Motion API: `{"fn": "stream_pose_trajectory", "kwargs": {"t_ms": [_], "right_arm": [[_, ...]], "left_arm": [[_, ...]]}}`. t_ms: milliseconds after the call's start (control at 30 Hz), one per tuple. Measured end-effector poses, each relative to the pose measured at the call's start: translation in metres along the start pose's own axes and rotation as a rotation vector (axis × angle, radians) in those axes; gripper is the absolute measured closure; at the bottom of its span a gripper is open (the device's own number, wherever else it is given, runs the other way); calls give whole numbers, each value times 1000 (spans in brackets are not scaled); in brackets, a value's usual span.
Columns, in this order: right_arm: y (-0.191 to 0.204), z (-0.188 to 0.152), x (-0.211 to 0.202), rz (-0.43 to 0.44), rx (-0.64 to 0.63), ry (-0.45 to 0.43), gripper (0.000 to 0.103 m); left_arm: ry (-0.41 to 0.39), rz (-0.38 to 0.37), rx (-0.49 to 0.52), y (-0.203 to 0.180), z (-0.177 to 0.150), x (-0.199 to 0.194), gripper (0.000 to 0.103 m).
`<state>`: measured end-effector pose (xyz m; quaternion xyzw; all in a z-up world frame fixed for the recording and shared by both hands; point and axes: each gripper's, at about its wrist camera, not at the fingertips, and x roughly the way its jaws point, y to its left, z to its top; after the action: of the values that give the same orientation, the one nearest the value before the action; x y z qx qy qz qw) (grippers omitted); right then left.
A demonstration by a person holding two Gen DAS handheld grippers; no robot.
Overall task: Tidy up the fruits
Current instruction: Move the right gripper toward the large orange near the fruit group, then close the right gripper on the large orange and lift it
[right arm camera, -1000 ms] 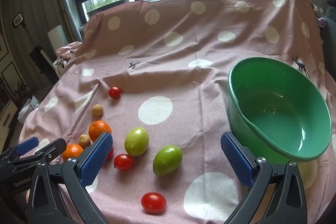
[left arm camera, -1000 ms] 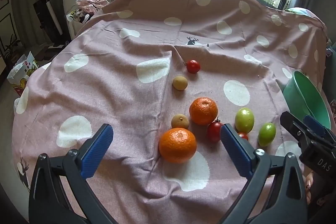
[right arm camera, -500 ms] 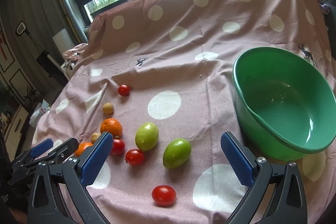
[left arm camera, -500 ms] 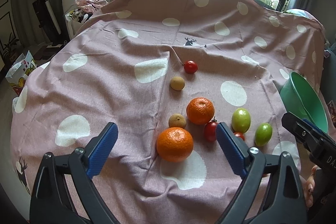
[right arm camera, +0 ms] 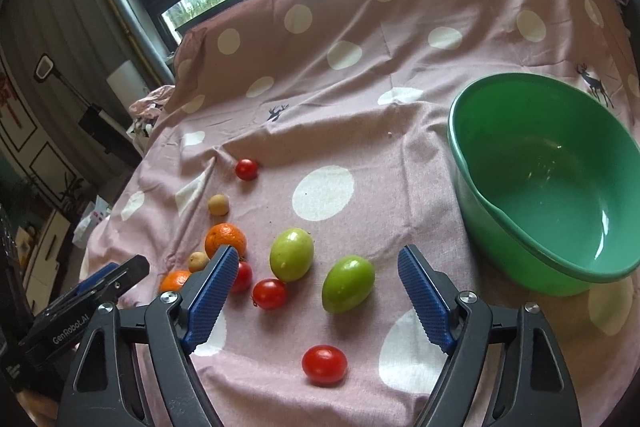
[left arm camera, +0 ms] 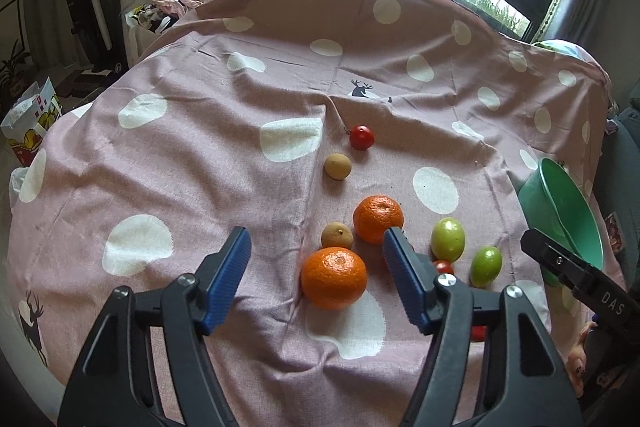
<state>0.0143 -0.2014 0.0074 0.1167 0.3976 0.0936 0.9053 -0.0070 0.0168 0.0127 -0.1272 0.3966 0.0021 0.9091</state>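
Left wrist view: my left gripper [left arm camera: 316,277] has just been closing, its jaws apart around the near orange [left arm camera: 334,277] without touching it; I judge this the first pick, so next I lower and squeeze.

Right wrist view: my right gripper [right arm camera: 314,287] has also been narrowing, unclamped above a green fruit [right arm camera: 348,283] left of the green bowl [right arm camera: 516,239], which holds nothing.

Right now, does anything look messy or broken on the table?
Nothing looks broken or spilled. The fruits just lie loose on the spotted cloth, like the oranges and green fruits, while the green bowl sits empty. The cloth is a bit wrinkled.
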Motion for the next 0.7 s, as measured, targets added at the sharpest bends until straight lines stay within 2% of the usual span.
{"fn": "stream_pose_trajectory", "kwargs": {"t_ms": [167, 233, 300, 400, 567, 700], "right_arm": [[-1, -1, 7, 59, 35, 55, 42], [1, -1, 11, 113, 65, 96, 42], [8, -2, 17, 219, 87, 154, 42], [33, -5, 30, 305, 60, 214, 42], [74, -15, 72, 338, 20, 335, 42], [95, -22, 86, 314, -40, 354, 46]], "left_arm": [[18, -31, -44, 12, 1, -1, 58], [18, -46, -57, 16, 2, -3, 61], [5, -46, -75, 23, 5, -7, 62], [-14, -41, -111, 36, 8, -14, 62], [-13, -37, -164, 53, 11, -17, 63], [-13, -58, -185, 60, 11, -19, 62]]}}
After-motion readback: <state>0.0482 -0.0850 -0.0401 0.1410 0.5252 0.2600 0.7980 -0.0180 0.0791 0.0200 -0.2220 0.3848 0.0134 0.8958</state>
